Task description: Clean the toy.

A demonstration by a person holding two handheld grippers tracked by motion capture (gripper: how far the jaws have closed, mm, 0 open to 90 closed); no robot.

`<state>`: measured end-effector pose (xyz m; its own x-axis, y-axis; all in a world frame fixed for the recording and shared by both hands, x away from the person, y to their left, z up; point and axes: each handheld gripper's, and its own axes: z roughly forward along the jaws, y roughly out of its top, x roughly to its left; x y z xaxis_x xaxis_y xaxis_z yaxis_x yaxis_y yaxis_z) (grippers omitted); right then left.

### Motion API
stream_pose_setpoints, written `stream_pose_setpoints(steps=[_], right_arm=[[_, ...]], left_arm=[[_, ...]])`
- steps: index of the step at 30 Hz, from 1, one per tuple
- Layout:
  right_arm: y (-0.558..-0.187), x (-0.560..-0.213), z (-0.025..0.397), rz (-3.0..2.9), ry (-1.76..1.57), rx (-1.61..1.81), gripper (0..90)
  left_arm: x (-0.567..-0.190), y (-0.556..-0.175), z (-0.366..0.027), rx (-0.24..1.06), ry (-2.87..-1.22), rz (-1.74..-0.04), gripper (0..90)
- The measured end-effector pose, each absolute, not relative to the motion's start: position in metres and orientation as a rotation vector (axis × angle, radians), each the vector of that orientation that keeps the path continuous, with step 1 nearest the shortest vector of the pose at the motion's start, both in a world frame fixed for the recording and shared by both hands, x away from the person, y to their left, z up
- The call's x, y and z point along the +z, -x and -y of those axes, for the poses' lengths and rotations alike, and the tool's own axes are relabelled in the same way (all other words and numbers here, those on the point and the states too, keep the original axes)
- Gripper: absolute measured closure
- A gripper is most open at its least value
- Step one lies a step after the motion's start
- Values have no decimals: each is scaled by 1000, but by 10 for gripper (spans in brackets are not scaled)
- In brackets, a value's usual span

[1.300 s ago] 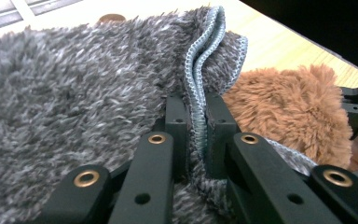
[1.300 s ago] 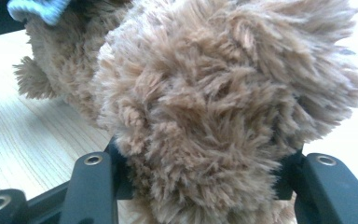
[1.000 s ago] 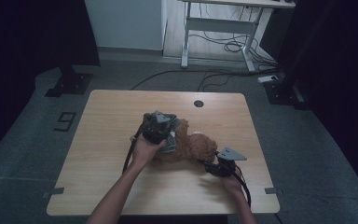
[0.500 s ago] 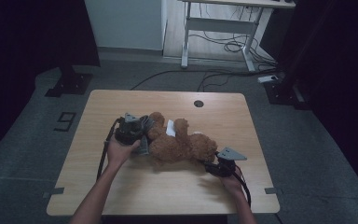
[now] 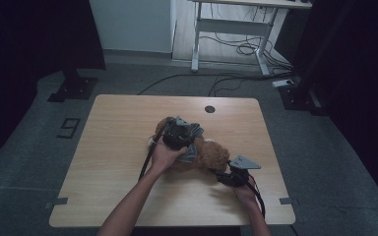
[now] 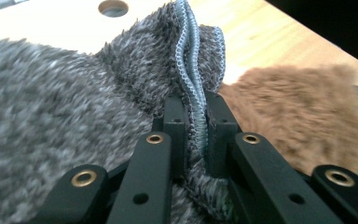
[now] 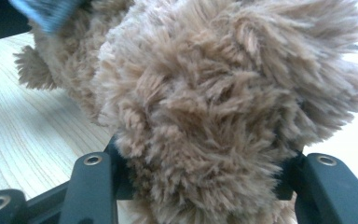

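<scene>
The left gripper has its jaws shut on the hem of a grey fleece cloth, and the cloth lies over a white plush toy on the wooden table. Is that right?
Not quite: the plush toy is brown, not white, as the high view and left gripper view show. The rest holds: the left gripper has its jaws shut on the stitched hem of the grey fleece cloth, which lies over the toy on the wooden table.

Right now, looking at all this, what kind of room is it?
Probably a lab or recording studio: a bare light wooden table stands alone on grey carpet, black curtains hang round it, and loose cables trail under a white metal desk frame behind.
</scene>
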<state>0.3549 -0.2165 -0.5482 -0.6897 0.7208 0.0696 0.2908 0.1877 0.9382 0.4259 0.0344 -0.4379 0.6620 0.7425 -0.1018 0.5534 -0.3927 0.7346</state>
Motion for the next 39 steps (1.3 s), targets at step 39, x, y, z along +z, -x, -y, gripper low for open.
stream_pose_setpoints(steps=[39], right_arm=[[-358, -548, 219, -2085, -955, 1533, 429]], left_arm=[[-470, -415, -147, 213, -1916, -1197, 812]])
